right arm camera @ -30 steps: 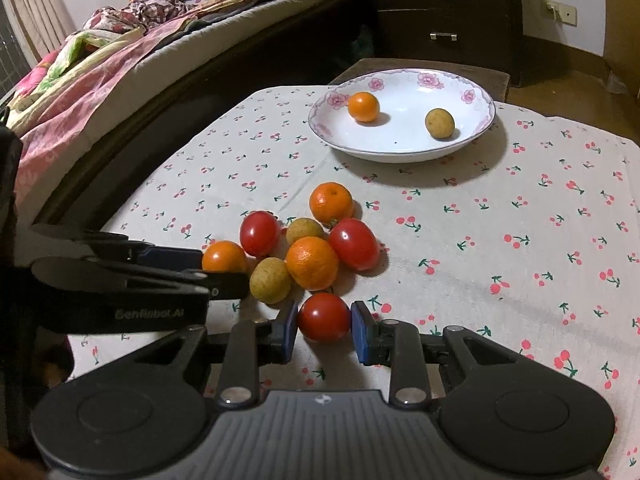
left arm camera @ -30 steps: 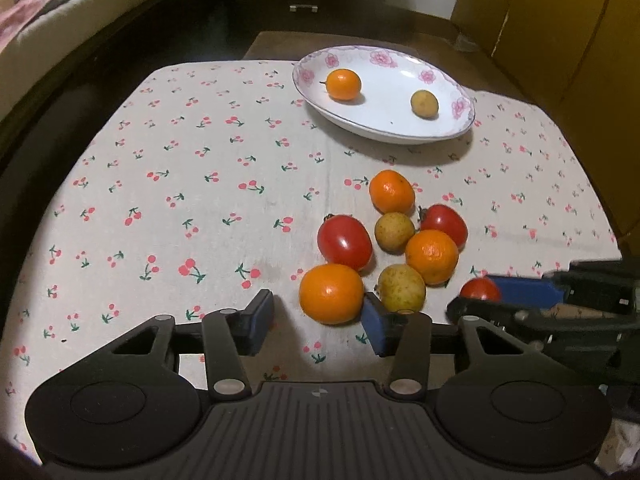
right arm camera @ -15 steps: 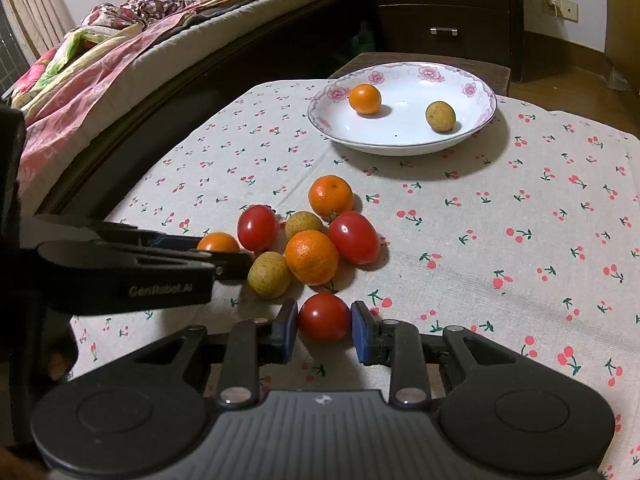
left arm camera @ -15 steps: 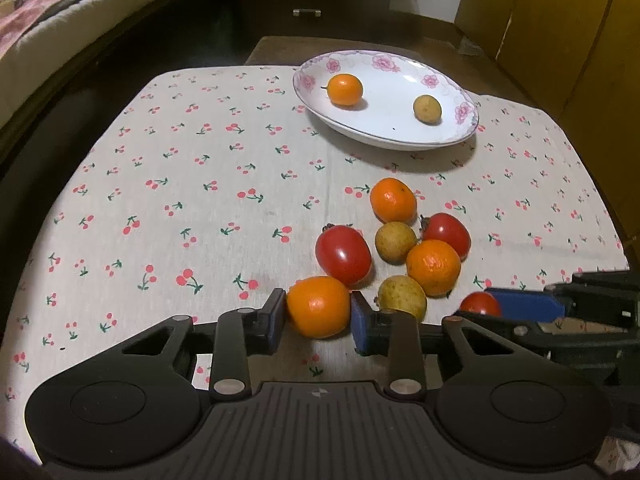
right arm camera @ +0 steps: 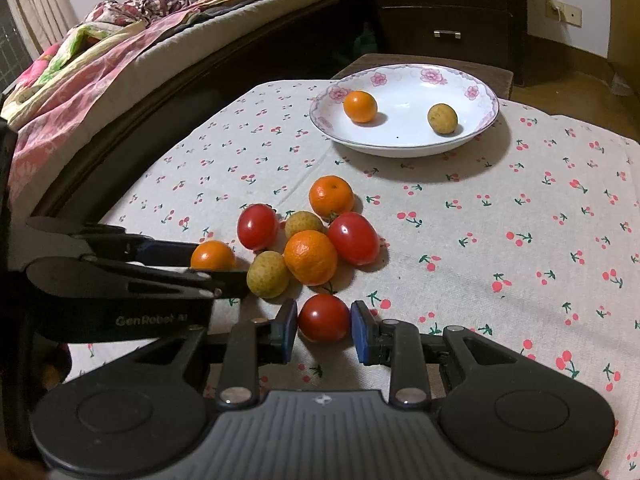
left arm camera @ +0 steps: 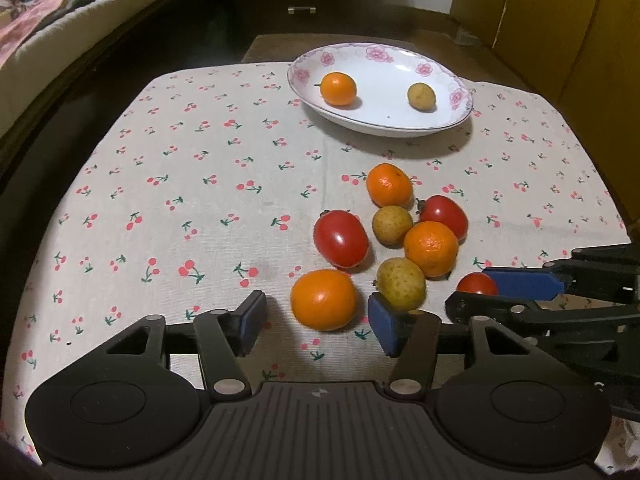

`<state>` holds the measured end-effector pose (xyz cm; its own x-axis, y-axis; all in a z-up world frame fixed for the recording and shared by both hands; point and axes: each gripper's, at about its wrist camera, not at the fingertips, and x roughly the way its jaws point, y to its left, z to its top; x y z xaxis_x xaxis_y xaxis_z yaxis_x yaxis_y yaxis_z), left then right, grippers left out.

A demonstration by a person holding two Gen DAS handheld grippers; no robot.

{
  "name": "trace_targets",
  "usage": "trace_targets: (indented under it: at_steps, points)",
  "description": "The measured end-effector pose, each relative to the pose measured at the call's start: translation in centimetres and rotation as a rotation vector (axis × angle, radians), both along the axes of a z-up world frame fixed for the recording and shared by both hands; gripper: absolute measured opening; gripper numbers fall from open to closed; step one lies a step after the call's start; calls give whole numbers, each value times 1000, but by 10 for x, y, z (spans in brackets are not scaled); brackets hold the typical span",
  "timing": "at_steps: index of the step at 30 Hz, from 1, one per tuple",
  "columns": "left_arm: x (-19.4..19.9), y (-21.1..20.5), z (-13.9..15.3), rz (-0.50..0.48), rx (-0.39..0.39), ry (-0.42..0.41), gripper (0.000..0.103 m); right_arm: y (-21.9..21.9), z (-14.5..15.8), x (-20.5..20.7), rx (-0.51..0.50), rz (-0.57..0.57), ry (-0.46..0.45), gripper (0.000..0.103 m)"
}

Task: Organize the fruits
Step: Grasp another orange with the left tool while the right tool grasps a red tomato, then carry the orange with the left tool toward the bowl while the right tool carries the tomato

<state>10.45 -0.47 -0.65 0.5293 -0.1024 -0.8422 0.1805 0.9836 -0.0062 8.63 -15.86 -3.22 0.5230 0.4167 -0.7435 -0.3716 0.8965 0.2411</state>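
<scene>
in the right wrist view the left gripper's fingers hide the lower half of an orange.

Home bedroom: bed with quilts, dark drawer chest, cherry-print tablecloth.

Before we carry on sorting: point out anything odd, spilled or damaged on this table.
Nothing spilled or damaged. The plate holds only two fruits; the rest sit loose on the cloth. The left gripper has just been opening: the orange sits between its pads, unpressed. The right gripper is shut on a tomato.
</scene>
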Motion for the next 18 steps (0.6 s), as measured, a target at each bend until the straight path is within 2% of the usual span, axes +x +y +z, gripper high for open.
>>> trace_targets:
  at_steps: [9,14,15,18]
  points:
    - [3,0,-1,-2,-4,-9,60,3,0,-1,-20,14,-11,43]
    - [5,0,0,-2,-11,-21,47,6,0,-1,-44,16,-12,43]
    - [5,0,1,-1,-17,-22,42,6,1,-1,-49,15,-9,43]
    - [4,-1,2,-8,-4,-23,42,5,1,-1,-55,7,-6,41]
